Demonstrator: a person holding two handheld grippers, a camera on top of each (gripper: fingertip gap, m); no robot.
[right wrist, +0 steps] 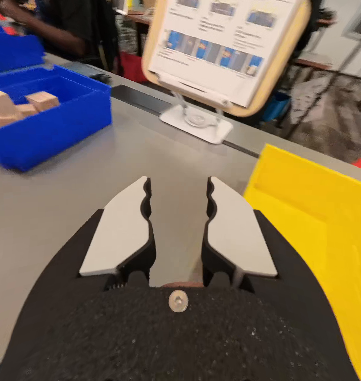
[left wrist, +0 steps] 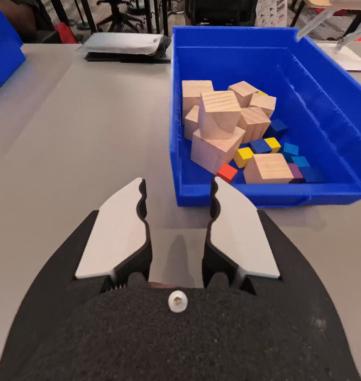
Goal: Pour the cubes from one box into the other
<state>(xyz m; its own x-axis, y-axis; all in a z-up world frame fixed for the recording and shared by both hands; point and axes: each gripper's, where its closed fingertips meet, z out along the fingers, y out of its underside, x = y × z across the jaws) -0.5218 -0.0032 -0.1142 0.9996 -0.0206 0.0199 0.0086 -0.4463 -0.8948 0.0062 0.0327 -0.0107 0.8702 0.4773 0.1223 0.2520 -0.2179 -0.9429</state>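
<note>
Even indoor light, soft shadows; right view motion-blurred, wide-angle edges stretched.

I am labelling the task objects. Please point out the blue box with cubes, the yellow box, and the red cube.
blue box (left wrist: pixel 278 193): left wrist view, on its near front wall.
yellow box (right wrist: pixel 311 206): right wrist view, on its inner wall.
red cube (left wrist: pixel 227 171): left wrist view, on its top face.
</note>
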